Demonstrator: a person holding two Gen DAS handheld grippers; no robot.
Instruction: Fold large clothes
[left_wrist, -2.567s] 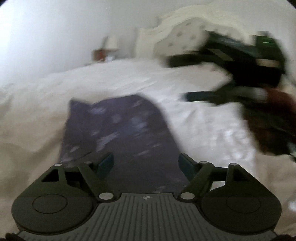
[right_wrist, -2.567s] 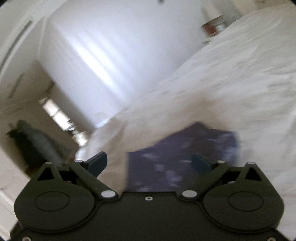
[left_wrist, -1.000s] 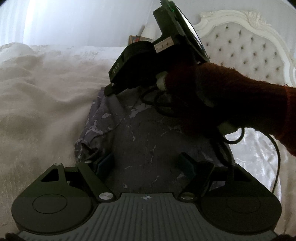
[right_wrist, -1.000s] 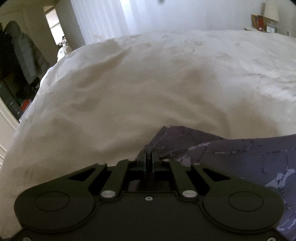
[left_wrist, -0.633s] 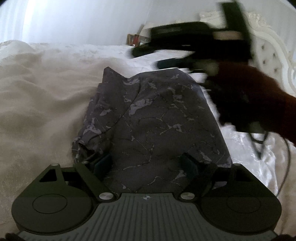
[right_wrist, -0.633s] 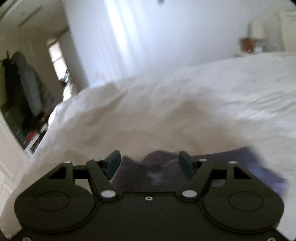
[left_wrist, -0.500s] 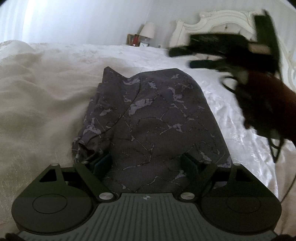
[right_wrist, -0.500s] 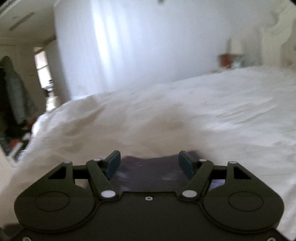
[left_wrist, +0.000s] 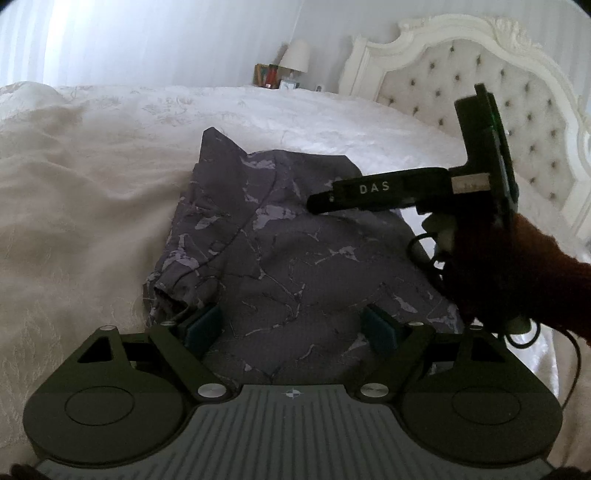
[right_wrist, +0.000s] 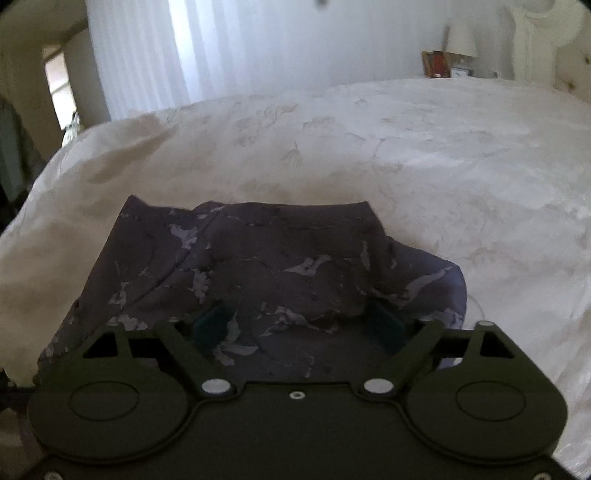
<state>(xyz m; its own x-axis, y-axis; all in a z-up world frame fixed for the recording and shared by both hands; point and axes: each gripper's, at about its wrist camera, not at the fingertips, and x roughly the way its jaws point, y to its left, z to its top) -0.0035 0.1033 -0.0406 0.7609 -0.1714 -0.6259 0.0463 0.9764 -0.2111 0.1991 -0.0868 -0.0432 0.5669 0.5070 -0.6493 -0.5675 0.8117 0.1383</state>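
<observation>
Between the spread pads of the left gripper (left_wrist: 291, 326) lies the folded garment (left_wrist: 288, 243) on the bed (left_wrist: 92, 184), unpinched. Right gripper (right_wrist: 297, 326) jaws are opening, nothing pinched. Risk: pads closing on one layer only would drag the fold apart

1. You had a white bedspread (left_wrist: 110, 192) with a faint leaf pattern under everything.
2. A tufted headboard (left_wrist: 491, 96) in a carved white frame stood at your right.
3. A lamp (left_wrist: 295, 59) sat on the far nightstand, beside a small box (left_wrist: 266, 75).
4. White curtains (right_wrist: 221, 51) hung behind.
</observation>
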